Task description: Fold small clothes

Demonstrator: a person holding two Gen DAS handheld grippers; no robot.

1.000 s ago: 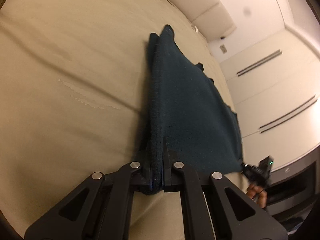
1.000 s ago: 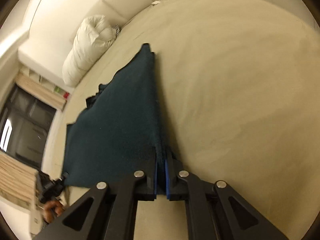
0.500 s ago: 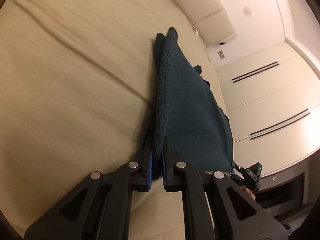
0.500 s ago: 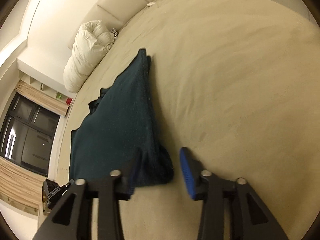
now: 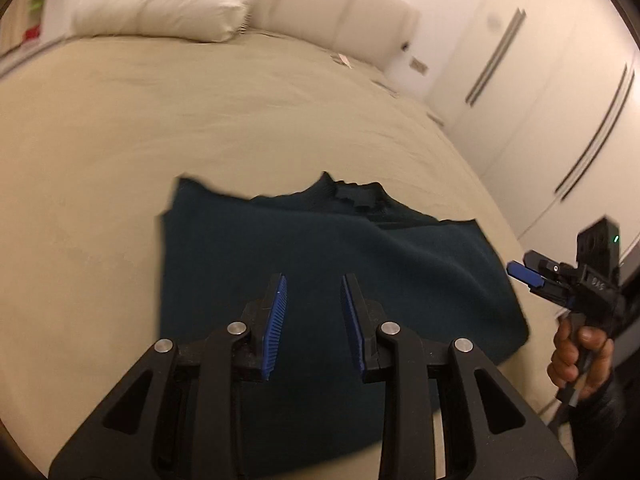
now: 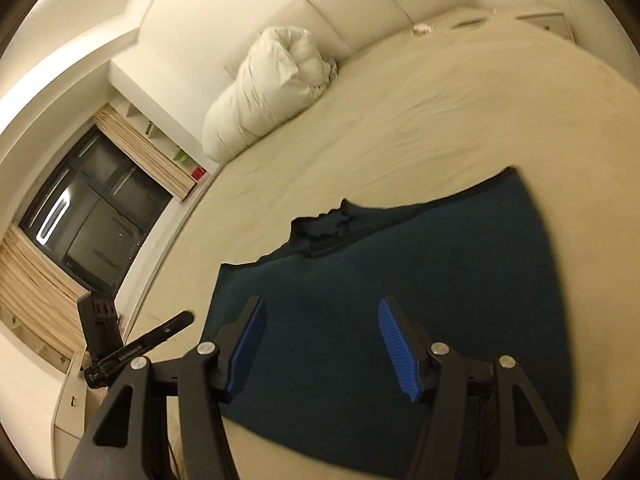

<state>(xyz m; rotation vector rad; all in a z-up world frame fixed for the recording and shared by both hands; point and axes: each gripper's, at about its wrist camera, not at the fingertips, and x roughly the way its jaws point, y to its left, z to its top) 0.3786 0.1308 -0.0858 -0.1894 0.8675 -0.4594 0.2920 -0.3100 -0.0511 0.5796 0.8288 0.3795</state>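
Observation:
A dark teal garment (image 5: 320, 248) lies folded flat on the beige bed, its ragged neck edge at the far side. It also shows in the right wrist view (image 6: 420, 264). My left gripper (image 5: 314, 312) is open and empty, held above the garment's near edge. My right gripper (image 6: 320, 340) is open wide and empty, also above the near part of the garment. The right gripper appears in the left wrist view (image 5: 560, 276) off the garment's right edge, held by a hand. The left gripper appears in the right wrist view (image 6: 120, 340) at the far left.
The beige bed sheet (image 5: 120, 140) spreads all around the garment. A white pillow (image 5: 168, 0) and padded headboard (image 5: 340, 12) lie at the far end. White wardrobe doors (image 5: 560, 100) stand to the right. A dark window with curtains (image 6: 80, 216) is at left.
Both grippers opened and let go of the garment, then lifted and drew back. The garment now lies flat on the bed instead of hanging stretched between them.

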